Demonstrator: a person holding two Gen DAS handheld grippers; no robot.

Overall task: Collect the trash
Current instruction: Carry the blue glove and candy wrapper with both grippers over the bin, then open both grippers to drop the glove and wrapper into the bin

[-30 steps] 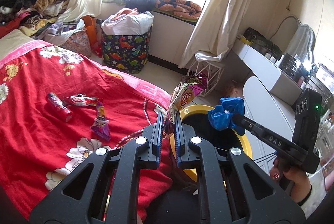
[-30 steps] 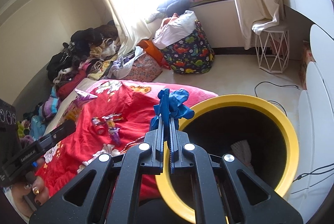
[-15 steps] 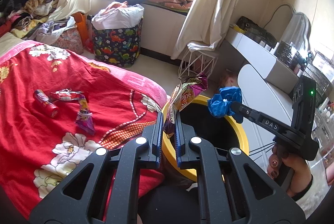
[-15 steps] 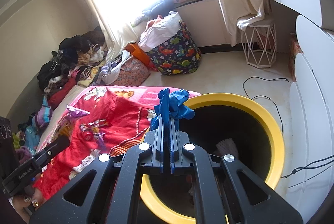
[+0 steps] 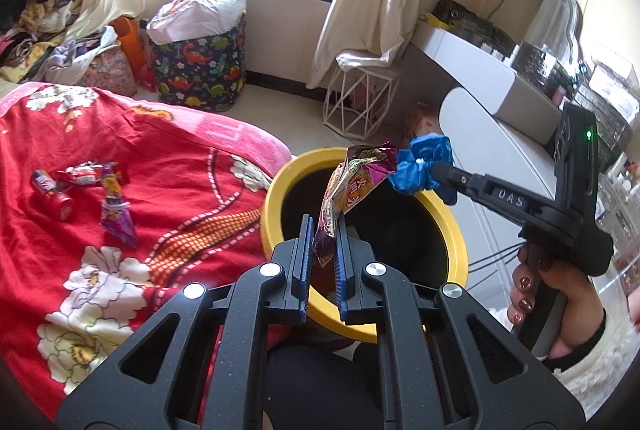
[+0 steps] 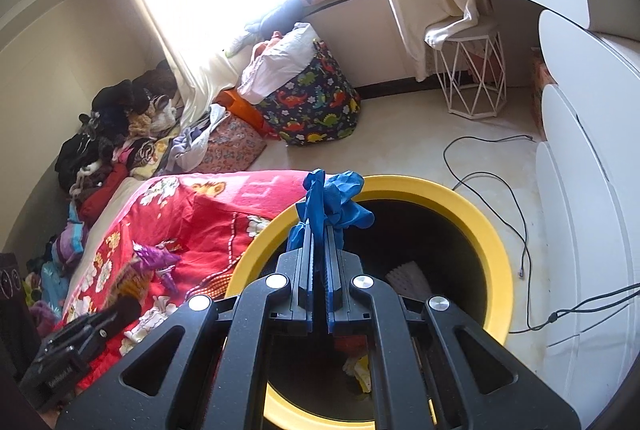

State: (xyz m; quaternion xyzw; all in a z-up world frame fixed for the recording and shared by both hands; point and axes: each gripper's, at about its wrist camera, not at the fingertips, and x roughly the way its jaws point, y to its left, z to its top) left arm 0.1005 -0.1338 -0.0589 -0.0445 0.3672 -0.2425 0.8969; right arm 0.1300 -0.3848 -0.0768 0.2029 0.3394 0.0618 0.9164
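Snack wrapper (image 5: 352, 189), crinkled purple and orange foil, stands pinched in the left claw (image 5: 323, 250) over the yellow-rimmed bin (image 5: 456, 242); at its two o'clock, the right claw (image 6: 319, 250) pinches a crumpled blue glove (image 6: 332, 201).

Both grippers moved in over the yellow bin (image 5: 362, 326). In the left wrist view the snack wrapper (image 5: 352, 189) in the left gripper (image 5: 323, 250), which had hung near the rim beside the bed (image 5: 120, 222), came to hang above the dark opening. The blue glove (image 6: 332, 197) in the right gripper (image 6: 319, 262) advanced past the near rim, and the bin's mouth grew larger in the right wrist view.
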